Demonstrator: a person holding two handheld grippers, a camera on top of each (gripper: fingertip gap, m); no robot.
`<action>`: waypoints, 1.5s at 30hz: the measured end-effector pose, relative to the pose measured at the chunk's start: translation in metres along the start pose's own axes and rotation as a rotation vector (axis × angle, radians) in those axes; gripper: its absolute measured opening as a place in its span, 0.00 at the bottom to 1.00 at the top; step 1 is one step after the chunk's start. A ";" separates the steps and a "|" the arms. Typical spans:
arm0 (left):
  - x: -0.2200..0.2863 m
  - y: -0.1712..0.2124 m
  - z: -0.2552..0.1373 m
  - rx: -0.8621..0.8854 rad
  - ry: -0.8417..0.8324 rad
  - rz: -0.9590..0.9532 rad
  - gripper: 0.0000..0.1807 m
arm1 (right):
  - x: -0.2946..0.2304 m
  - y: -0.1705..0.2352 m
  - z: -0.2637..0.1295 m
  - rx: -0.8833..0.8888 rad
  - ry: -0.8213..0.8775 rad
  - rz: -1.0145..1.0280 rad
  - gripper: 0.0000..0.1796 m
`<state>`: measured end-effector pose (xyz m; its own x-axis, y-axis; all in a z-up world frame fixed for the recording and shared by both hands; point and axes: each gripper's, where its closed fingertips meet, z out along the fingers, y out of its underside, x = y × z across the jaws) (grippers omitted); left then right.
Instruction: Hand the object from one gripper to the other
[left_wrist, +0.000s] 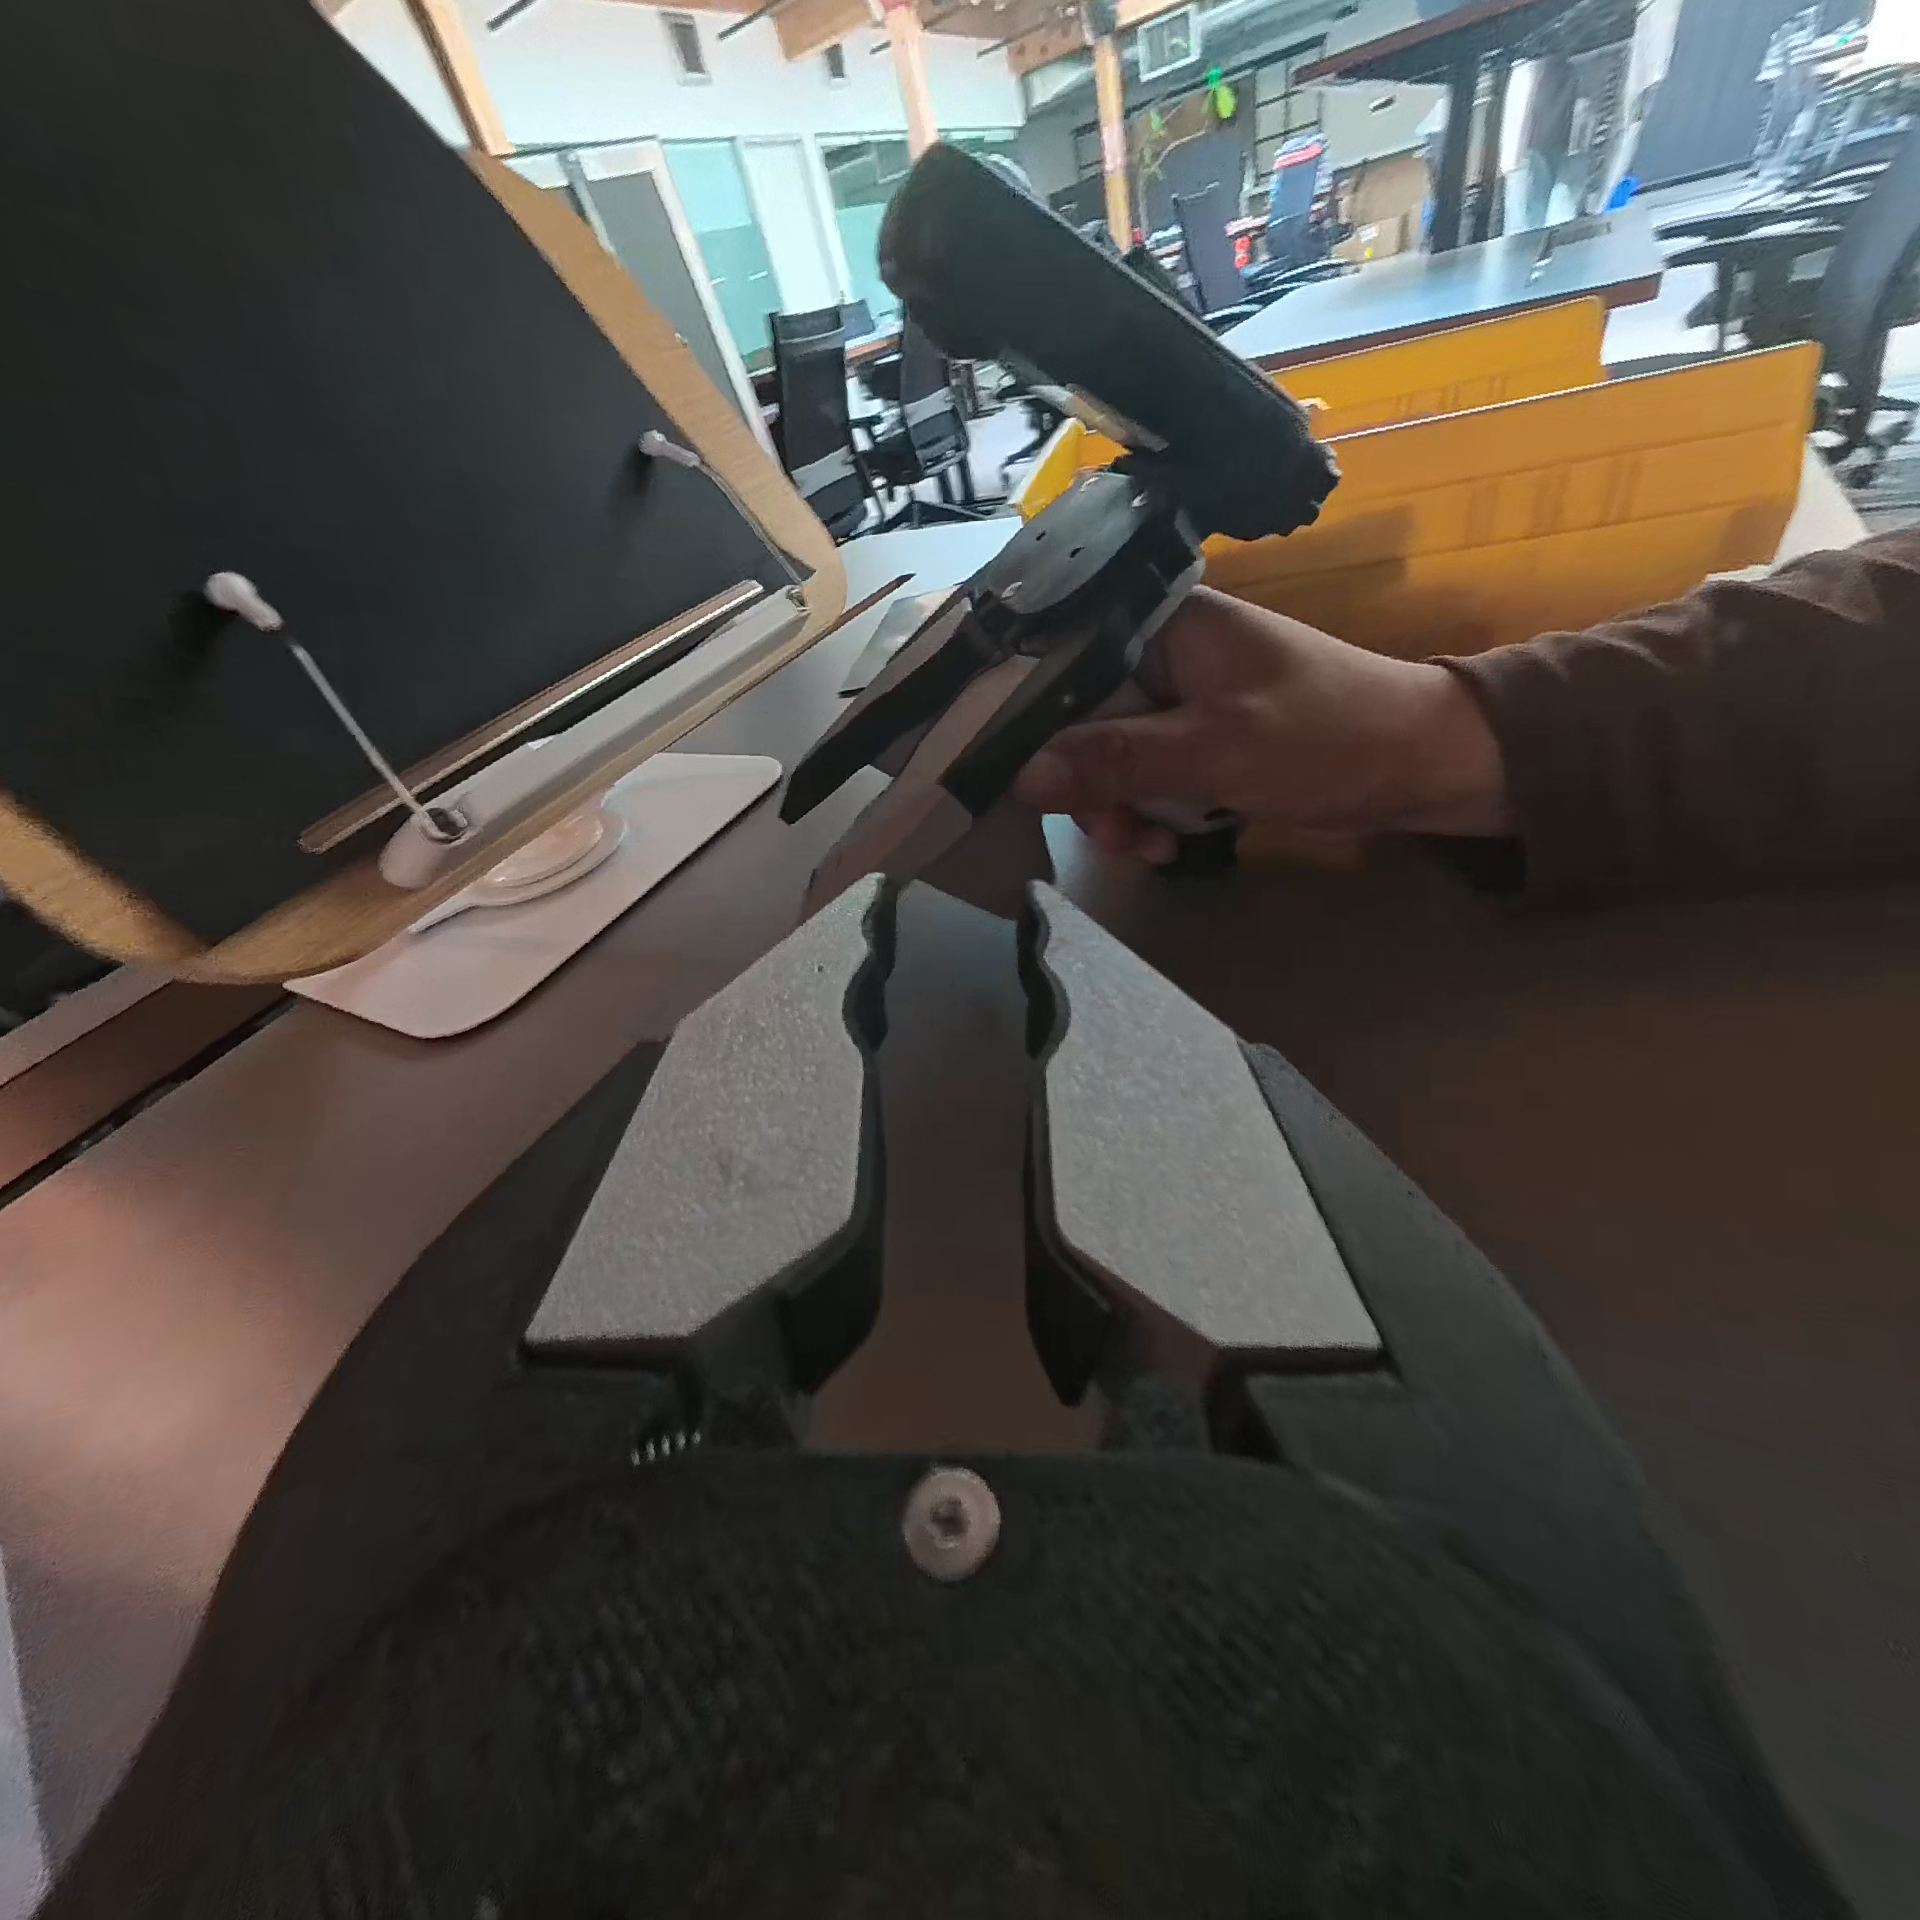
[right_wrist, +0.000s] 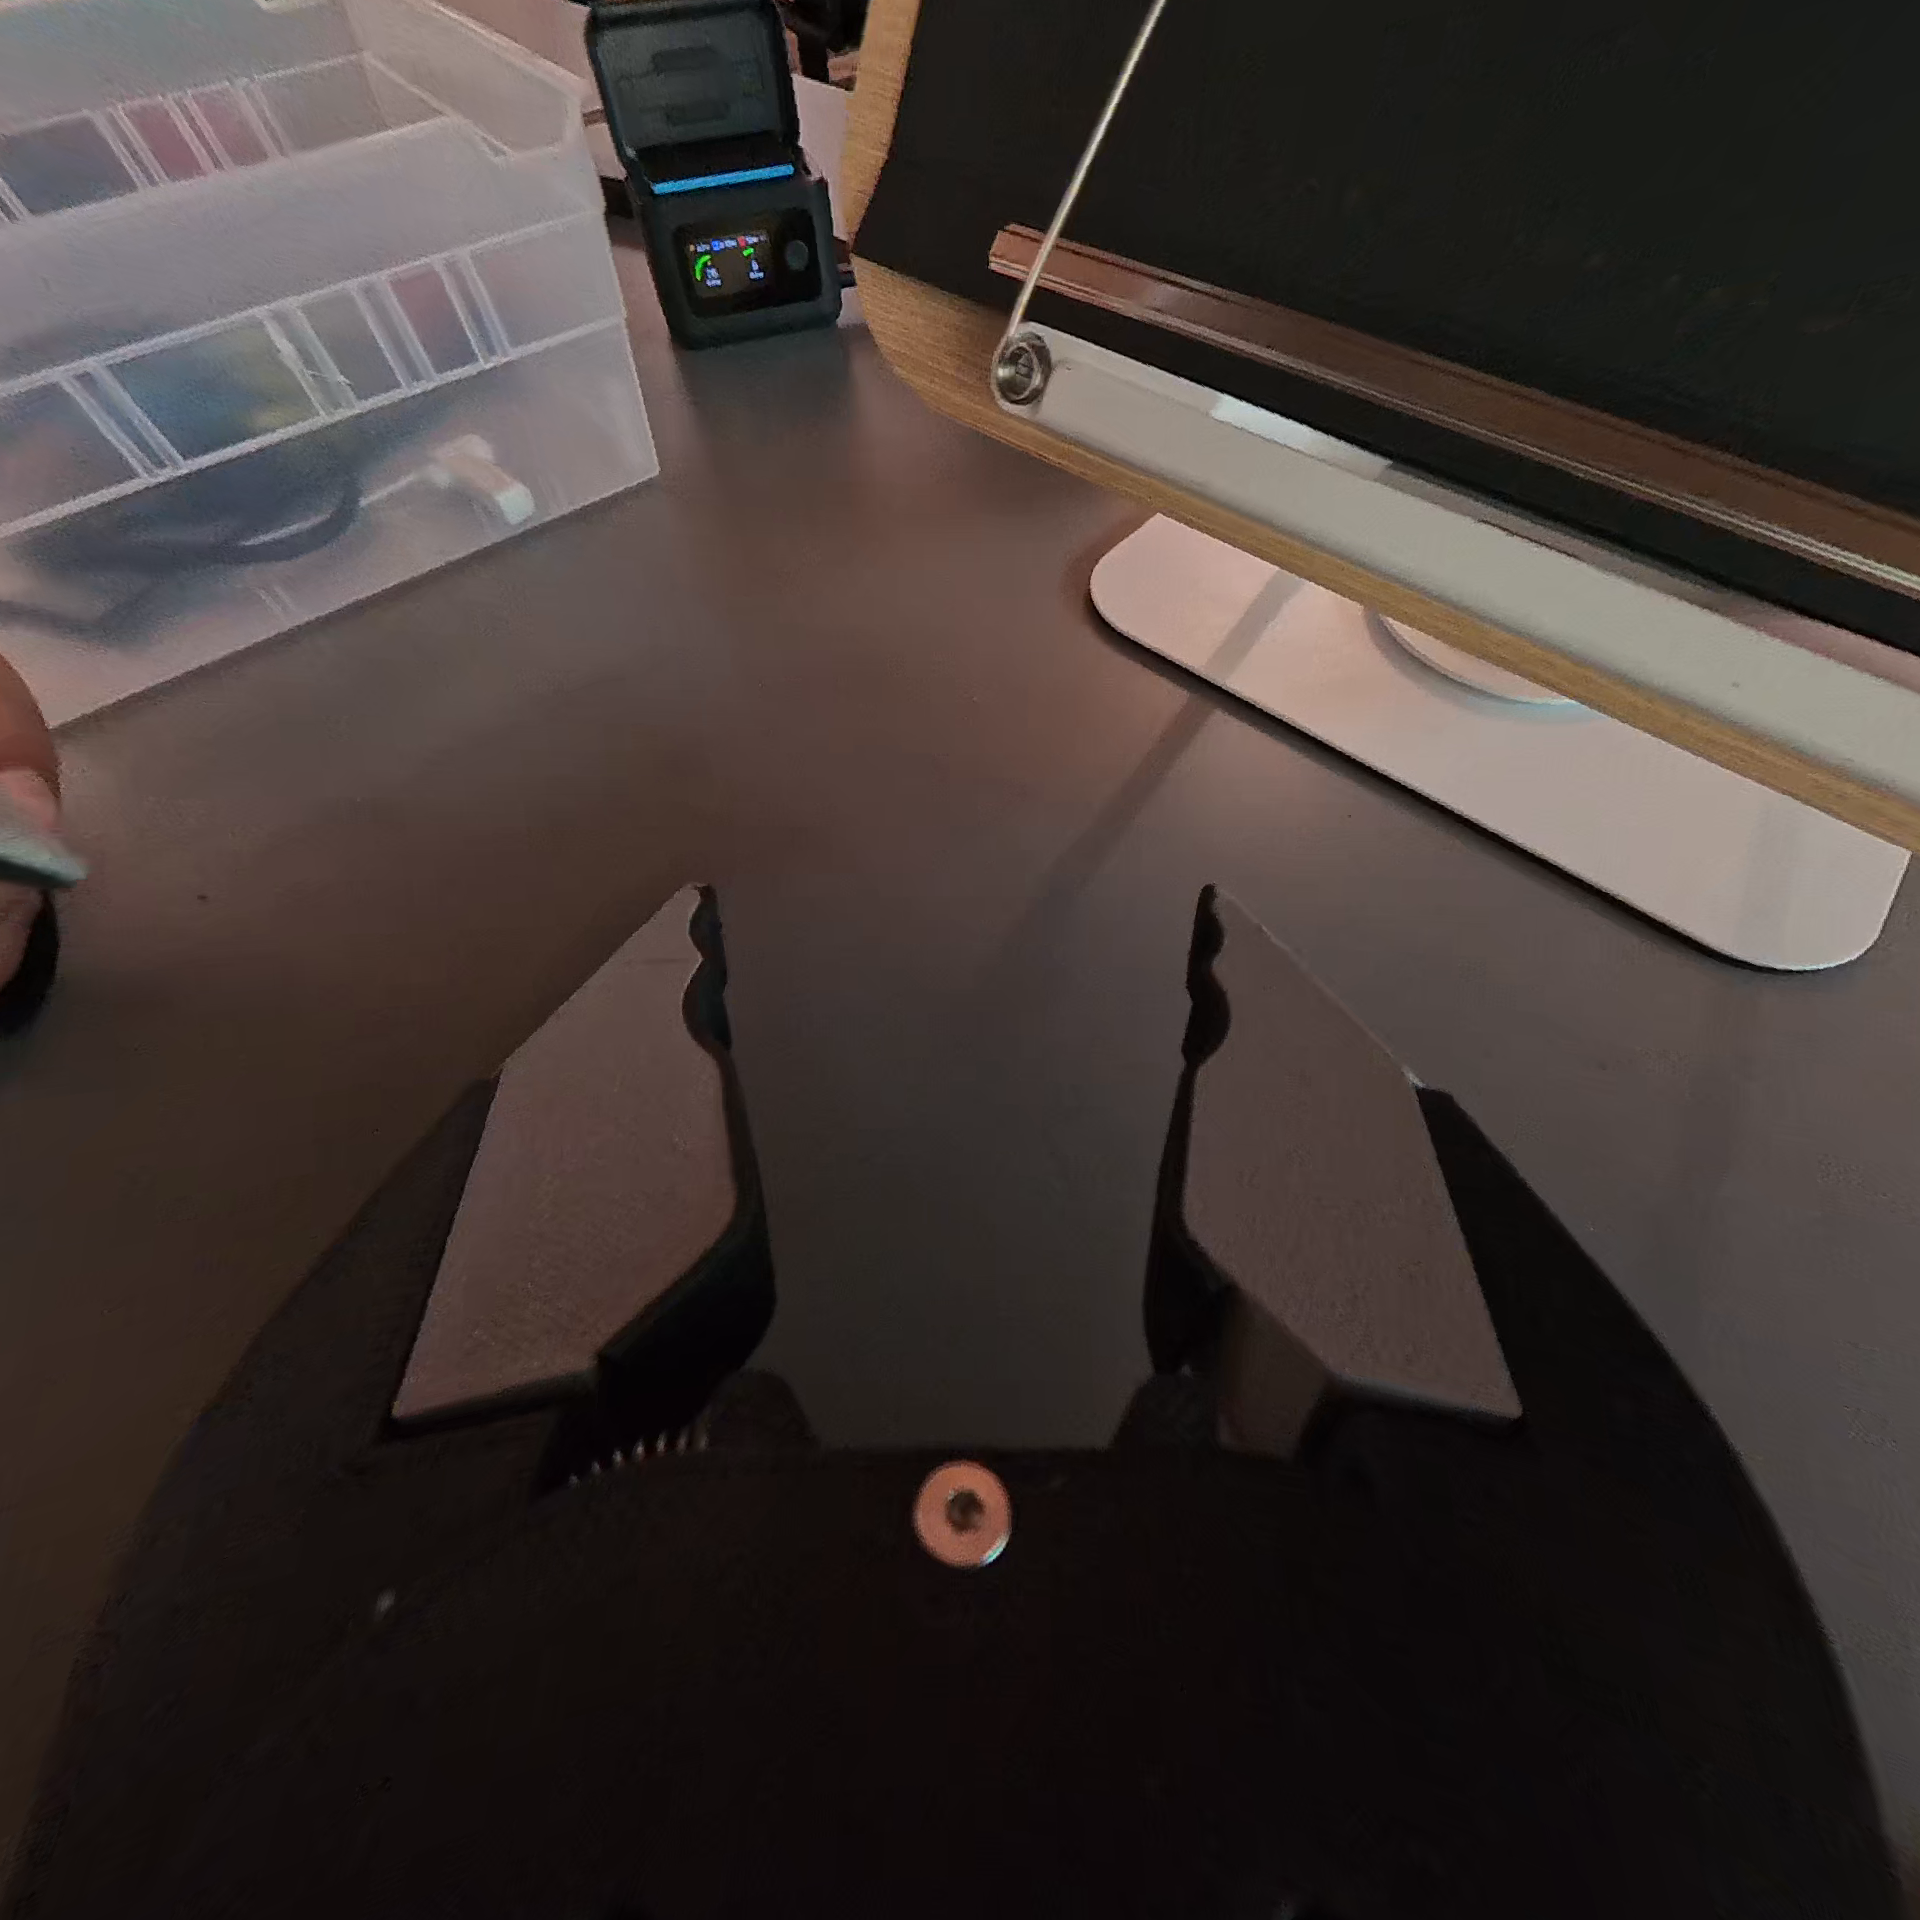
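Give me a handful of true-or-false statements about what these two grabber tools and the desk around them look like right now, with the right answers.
1. The right gripper holds nothing between its fingers. True.
2. The left gripper is clamped on a red ball. False: its fingers stand slightly apart with only the dark desk showing between them.
3. A clear plastic drawer box sits on the desk. True.
4. The small black device beside the box has a dark, switched-off screen. False: its screen is lit.
5. The book stand lies flat on the desk. False: its board leans back on a white base.
6. A hand grips the right gripper's handle. True.
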<state>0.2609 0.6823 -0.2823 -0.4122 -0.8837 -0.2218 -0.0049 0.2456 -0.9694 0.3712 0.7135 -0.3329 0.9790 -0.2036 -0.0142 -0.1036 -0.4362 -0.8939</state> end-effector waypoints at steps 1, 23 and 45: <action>-0.004 0.001 0.001 -0.010 -0.036 -0.004 0.11 | -0.003 0.001 -0.001 -0.002 -0.011 0.000 0.48; -0.019 0.006 -0.004 -0.055 -0.163 0.020 0.11 | -0.020 0.009 -0.014 -0.014 -0.051 -0.017 0.54; -0.281 0.077 -0.146 -0.781 -0.528 -0.400 0.24 | -0.013 0.011 -0.019 -0.007 -0.051 0.039 0.51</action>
<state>0.2429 1.0073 -0.2789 0.2027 -0.9743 -0.0986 -0.7239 -0.0813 -0.6851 0.3536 0.6949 -0.3339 0.9819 -0.1753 -0.0722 -0.1430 -0.4353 -0.8889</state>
